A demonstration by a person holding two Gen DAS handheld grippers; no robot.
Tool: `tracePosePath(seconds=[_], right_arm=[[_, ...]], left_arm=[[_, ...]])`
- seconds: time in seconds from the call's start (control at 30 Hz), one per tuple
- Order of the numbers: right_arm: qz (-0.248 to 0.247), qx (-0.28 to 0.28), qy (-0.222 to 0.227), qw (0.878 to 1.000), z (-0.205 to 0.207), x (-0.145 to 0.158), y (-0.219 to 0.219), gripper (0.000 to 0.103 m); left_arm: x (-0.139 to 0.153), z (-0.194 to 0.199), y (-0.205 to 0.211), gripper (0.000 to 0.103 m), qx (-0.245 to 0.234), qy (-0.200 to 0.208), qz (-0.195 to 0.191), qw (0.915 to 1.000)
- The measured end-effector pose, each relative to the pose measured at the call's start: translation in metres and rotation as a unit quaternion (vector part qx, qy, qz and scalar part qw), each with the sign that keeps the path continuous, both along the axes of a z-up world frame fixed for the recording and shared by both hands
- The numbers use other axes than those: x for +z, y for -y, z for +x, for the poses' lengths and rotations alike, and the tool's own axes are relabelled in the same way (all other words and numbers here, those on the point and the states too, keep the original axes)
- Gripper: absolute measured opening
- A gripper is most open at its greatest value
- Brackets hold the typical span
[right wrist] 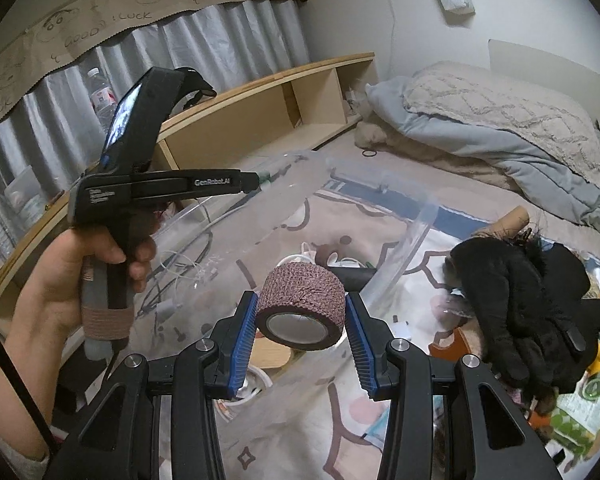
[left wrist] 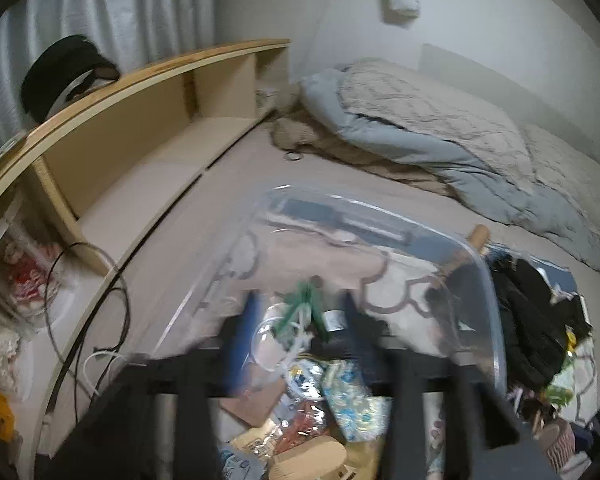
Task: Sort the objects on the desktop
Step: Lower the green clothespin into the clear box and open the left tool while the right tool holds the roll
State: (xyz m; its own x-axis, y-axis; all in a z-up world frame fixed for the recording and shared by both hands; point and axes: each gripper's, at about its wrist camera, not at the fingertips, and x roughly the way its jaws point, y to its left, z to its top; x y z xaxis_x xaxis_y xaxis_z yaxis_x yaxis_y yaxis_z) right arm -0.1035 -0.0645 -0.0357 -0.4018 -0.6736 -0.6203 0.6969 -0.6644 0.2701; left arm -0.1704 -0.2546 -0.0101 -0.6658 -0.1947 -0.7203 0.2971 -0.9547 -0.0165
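My right gripper (right wrist: 301, 299) is shut on a roll of reddish-brown wrap tape (right wrist: 302, 292), held on its side above the patterned mat. A clear plastic bin (right wrist: 420, 216) stands just beyond it. To the left, a hand holds my left gripper (right wrist: 254, 184), which points over the bin's near rim. In the blurred left wrist view, my left gripper (left wrist: 300, 298) is open. Below and between its blue fingers (left wrist: 240, 332) lie a green item (left wrist: 306, 312) and a clear plastic packet (left wrist: 272, 344) inside the bin (left wrist: 380, 208); neither pad presses on them.
Snack packets (left wrist: 352, 396) and a box lie under the left gripper. A black furry garment (right wrist: 520, 288) and small clutter sit right of the bin. A cardboard tube (right wrist: 512, 216), cables (left wrist: 100, 300), a low wooden shelf (right wrist: 260, 92) and bedding (right wrist: 480, 120) surround the mat.
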Motion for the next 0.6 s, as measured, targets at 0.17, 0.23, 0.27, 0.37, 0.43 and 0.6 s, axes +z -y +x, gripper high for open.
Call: tracePosePath(seconds=[0.17, 0.23, 0.27, 0.37, 0.43, 0.6], right_arm=[[0.007, 0.008, 0.003, 1.000, 0.001, -0.005, 0.008, 0.044], [0.009, 0.009, 0.004, 1.000, 0.002, -0.006, 0.010, 0.044], [0.008, 0.010, 0.004, 1.000, 0.001, -0.006, 0.010, 0.044], [0.008, 0.010, 0.004, 1.000, 0.002, -0.005, 0.013, 0.044], [0.007, 0.011, 0.005, 1.000, 0.002, -0.005, 0.014, 0.044], [0.007, 0.013, 0.005, 1.000, 0.003, -0.005, 0.020, 0.044]], left_arm=[[0.007, 0.010, 0.000, 0.073, 0.001, -0.022, 0.000, 0.9998], [0.009, 0.014, -0.001, 0.073, -0.004, -0.024, -0.001, 0.9997], [0.010, 0.017, -0.002, 0.073, -0.007, -0.025, -0.005, 0.9997], [0.013, 0.028, -0.007, 0.073, -0.016, -0.027, -0.021, 0.9993], [0.013, 0.040, -0.008, 0.073, -0.020, -0.032, -0.033, 0.9987], [0.014, 0.066, -0.005, 0.073, -0.024, -0.036, -0.043, 0.9981]])
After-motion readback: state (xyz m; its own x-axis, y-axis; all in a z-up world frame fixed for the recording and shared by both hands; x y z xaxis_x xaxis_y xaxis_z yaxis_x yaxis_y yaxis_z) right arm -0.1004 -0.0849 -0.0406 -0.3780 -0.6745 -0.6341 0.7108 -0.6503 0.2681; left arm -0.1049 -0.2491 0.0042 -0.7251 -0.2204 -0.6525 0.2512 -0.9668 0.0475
